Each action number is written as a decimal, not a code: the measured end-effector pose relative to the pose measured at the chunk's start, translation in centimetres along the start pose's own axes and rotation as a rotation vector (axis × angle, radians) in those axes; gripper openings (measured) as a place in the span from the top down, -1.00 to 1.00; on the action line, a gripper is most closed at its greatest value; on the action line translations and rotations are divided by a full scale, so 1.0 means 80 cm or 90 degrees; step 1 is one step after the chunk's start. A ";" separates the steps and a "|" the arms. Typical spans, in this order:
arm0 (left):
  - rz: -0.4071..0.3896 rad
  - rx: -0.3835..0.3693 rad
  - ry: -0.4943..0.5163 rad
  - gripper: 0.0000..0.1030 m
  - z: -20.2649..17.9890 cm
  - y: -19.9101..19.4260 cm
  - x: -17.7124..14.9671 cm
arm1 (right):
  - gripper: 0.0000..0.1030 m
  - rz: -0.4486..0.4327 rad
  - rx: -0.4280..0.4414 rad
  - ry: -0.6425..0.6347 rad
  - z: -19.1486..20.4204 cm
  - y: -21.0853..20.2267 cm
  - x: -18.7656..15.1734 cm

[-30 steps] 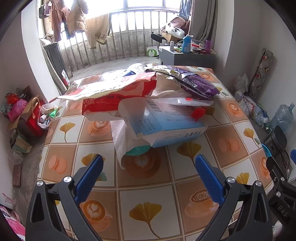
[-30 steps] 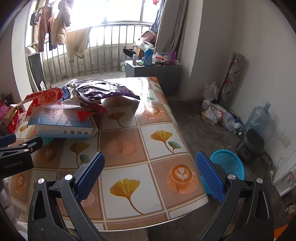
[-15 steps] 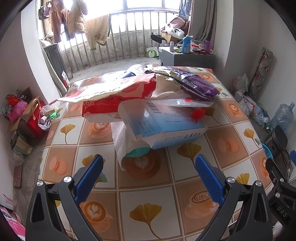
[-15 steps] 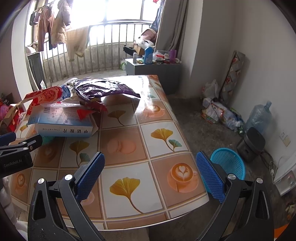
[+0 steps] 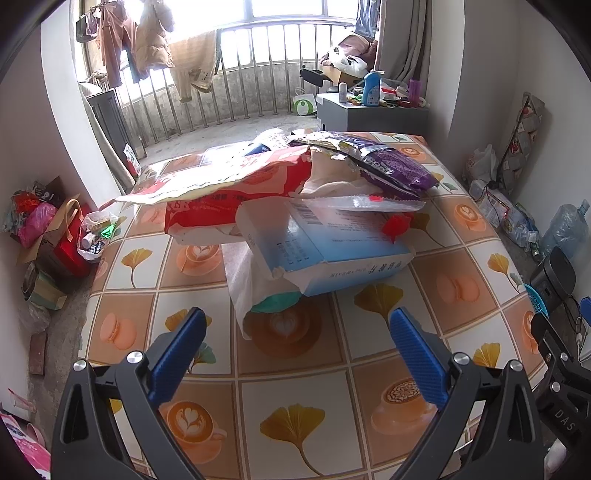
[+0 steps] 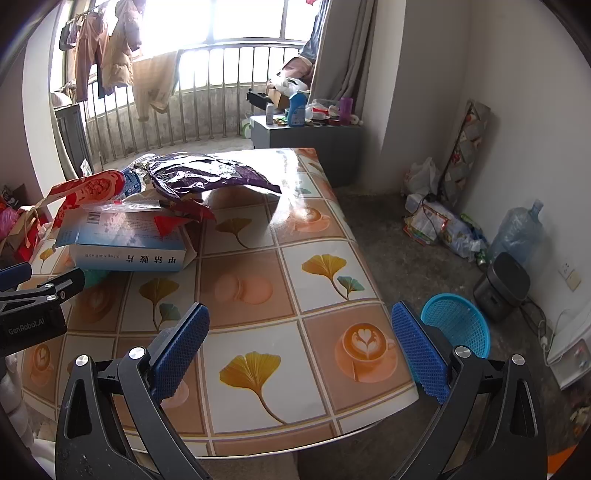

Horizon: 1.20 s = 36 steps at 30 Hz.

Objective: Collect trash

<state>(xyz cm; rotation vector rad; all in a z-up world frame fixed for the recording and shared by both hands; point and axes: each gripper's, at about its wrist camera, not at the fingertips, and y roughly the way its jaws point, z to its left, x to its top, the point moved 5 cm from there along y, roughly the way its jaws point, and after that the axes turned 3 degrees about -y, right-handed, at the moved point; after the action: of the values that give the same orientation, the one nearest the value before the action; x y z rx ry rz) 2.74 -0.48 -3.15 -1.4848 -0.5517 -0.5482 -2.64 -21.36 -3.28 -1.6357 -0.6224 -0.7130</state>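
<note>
Trash (image 5: 295,206) lies heaped mid-frame on our tiled table (image 5: 303,387); we hold left gripper (image 5: 295,347) and right gripper (image 6: 299,343) spread wide, both empty, at the frame's bottom.

Daylight pours in through the barred window (image 6: 236,33) at the far end, blown out to white; it throws a glare streak on the glossy desk (image 6: 295,173) in the right wrist view; both views are sharp at centre, bent by fisheye, with black corners; soft shadows lie under the litter.
</note>
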 end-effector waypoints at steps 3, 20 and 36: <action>0.000 0.001 0.001 -0.89 0.001 0.000 0.000 | -0.84 0.001 0.000 0.000 0.000 0.000 0.000; 0.001 0.005 0.004 -0.89 0.002 0.002 -0.005 | -0.84 0.002 0.001 0.001 -0.001 0.002 -0.002; 0.001 0.005 0.004 -0.89 0.008 0.004 -0.009 | -0.84 0.003 0.004 0.003 0.002 0.004 -0.003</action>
<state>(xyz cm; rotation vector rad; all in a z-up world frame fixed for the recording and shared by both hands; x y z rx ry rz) 2.36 0.14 -3.84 -1.4755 -0.5468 -0.5484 -2.55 -21.28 -3.73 -1.6280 -0.6166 -0.7110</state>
